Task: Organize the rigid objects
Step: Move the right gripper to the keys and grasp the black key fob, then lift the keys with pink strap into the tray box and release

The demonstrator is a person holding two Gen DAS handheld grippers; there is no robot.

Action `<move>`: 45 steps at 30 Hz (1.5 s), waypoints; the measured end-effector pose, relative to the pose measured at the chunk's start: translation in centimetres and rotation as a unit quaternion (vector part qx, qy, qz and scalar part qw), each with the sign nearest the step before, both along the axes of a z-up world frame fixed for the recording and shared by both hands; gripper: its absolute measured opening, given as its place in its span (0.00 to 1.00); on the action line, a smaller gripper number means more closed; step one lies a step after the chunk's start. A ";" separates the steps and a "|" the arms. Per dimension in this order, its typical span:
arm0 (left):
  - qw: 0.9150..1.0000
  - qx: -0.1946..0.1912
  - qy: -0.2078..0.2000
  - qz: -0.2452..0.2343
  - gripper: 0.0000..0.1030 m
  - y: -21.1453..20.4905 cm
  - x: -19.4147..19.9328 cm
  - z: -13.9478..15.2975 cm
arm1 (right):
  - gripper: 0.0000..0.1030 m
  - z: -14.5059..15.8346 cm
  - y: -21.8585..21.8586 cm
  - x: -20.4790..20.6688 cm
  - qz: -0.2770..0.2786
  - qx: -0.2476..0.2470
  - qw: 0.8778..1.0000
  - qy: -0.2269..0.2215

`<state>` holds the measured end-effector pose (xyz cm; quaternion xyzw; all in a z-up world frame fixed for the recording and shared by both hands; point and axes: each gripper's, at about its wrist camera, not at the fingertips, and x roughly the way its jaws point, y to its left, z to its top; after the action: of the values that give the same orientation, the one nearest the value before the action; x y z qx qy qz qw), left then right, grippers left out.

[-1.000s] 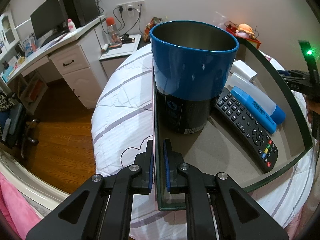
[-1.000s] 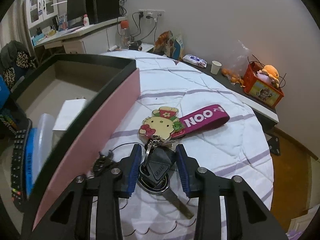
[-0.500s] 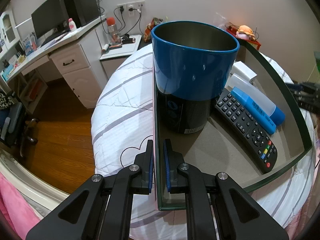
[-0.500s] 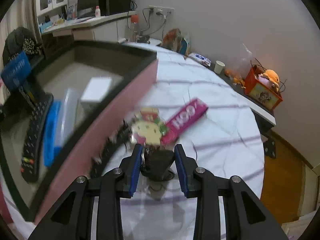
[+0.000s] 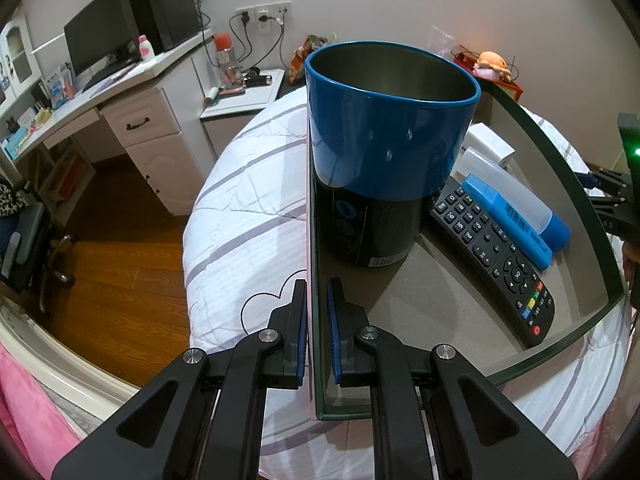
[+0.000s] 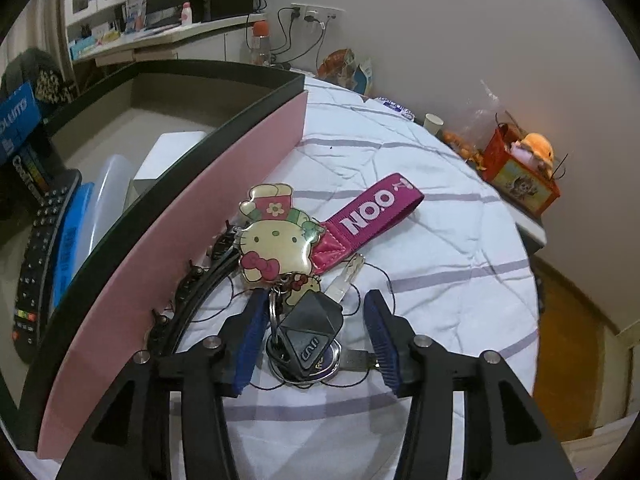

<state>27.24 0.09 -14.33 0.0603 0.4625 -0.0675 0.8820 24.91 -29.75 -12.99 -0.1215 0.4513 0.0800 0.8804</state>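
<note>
The left tool (image 5: 317, 312) is clamped on the box wall (image 5: 311, 240); the right tool (image 6: 314, 332), jaws just spreading, straddles the keys (image 6: 308, 340) on the bed (image 6: 420, 264).

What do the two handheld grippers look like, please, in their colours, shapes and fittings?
Both the left gripper and the right gripper are matte black angular linkages with round silver pivot bolts. Each finger carries a flat blue ribbed pad. No cables or sleeves show.
</note>
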 end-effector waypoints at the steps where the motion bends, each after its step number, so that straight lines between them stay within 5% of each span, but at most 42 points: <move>1: 1.000 -0.001 0.001 0.000 0.09 0.0 0.0 0.0 | 0.46 0.0 -0.3 0.1 0.000 0.010 1.000 0.002; 2: 1.000 -0.001 0.001 0.000 0.09 0.0 0.0 0.0 | 0.33 0.0 -0.3 -0.1 0.004 0.023 1.000 0.004; 3: 1.000 0.000 0.000 0.000 0.09 0.0 0.0 0.0 | 0.33 0.1 -0.3 -0.3 0.006 0.029 1.000 0.004; 28: 1.000 -0.002 0.000 0.001 0.09 0.1 0.0 -0.1 | 0.32 5.0 1.0 -2.6 -0.017 -0.014 0.998 -0.061; 45: 1.000 -0.004 0.000 -0.001 0.09 0.2 0.2 -0.4 | 0.32 10.9 3.9 -1.8 -0.003 -0.036 0.993 -0.108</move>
<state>27.42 0.25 -14.69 0.0572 0.4624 -0.0704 0.8820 23.14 -25.85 -2.05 -0.1596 0.3564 0.0479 0.9193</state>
